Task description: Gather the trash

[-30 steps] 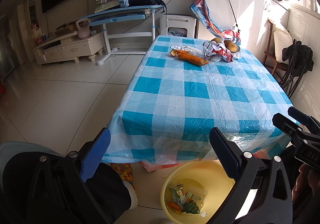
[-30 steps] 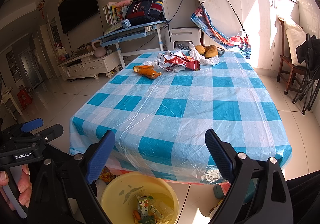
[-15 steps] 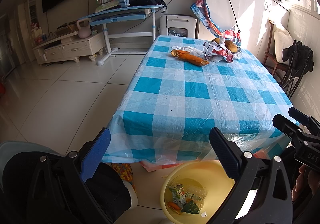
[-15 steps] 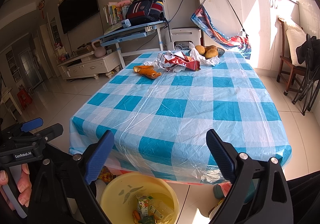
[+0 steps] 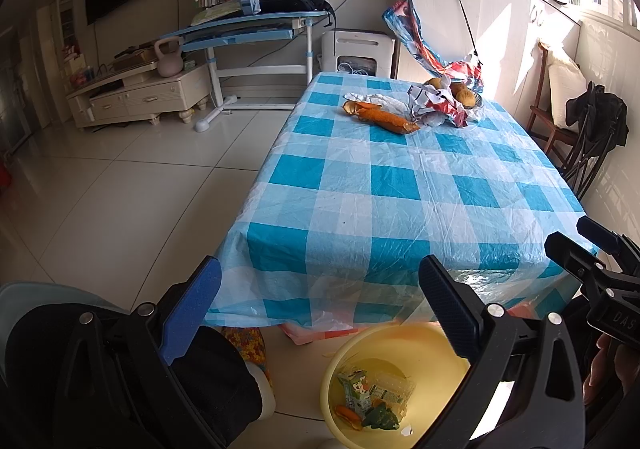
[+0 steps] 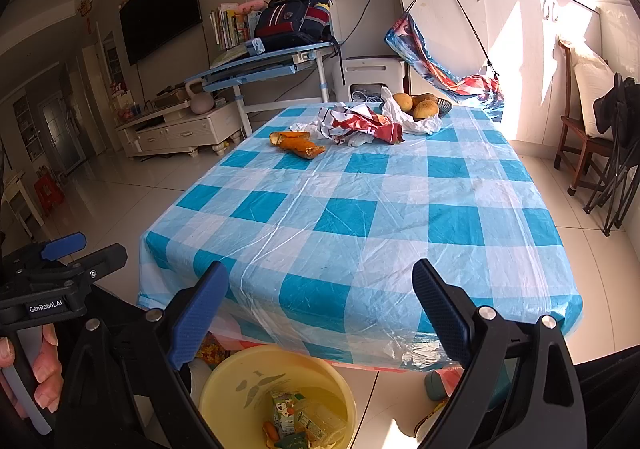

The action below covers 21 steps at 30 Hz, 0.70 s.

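Checkered bench (image 5: pixel 400 185) ahead of both hand-held grippers, left (image 5: pixel 316 305) and right (image 6: pixel 320 305), jaws wide, empty. Bucket (image 6: pixel 240 381) below holds some trash; peels (image 6: pixel 298 145) and wrappers (image 6: pixel 360 125) far ahead remain.

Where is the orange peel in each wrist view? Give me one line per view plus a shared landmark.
Left wrist view: orange peel lies upper centre, on the table's far end, left of the crumpled red-and-white wrapper.
Right wrist view: orange peel lies upper centre-left, again left of the wrapper.
Shared landmark: the yellow bin on the floor below the table's near edge.
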Available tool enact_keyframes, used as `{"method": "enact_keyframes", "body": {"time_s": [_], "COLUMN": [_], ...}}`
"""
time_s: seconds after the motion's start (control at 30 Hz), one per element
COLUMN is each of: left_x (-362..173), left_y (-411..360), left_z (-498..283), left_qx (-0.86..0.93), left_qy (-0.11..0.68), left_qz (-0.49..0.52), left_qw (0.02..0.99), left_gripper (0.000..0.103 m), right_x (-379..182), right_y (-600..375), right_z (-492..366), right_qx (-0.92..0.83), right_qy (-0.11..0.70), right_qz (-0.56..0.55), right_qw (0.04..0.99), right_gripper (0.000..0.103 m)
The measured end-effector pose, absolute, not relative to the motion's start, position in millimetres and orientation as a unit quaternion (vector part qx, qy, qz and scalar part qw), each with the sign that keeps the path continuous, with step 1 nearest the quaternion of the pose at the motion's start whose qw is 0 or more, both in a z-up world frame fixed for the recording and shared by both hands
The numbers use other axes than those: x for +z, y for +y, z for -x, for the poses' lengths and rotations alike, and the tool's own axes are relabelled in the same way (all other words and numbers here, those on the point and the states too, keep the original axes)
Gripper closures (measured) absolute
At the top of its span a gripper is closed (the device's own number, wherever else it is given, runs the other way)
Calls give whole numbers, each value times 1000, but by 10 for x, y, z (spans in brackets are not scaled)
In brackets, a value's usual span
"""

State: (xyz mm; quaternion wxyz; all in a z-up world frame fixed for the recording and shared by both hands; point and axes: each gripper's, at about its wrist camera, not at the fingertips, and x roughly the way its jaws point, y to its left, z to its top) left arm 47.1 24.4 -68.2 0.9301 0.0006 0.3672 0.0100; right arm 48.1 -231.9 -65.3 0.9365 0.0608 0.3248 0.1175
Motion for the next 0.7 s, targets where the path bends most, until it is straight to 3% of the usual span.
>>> {"method": "enact_keyframes", "body": {"time_s": [0.7], "left_x": [-684], "left_y": [254], "left_z": [-471], "left_qx": [10], "left_qy": [366], "left_qz": [0], "left_qw": [930], "left_gripper": [7], "right_x": [-655], "right_y": [-2315], "right_z": [-474], "right_qx": [117], "right_qy": [324], "right_qz": [-60], "right_qw": [937], "right_gripper": [13]}}
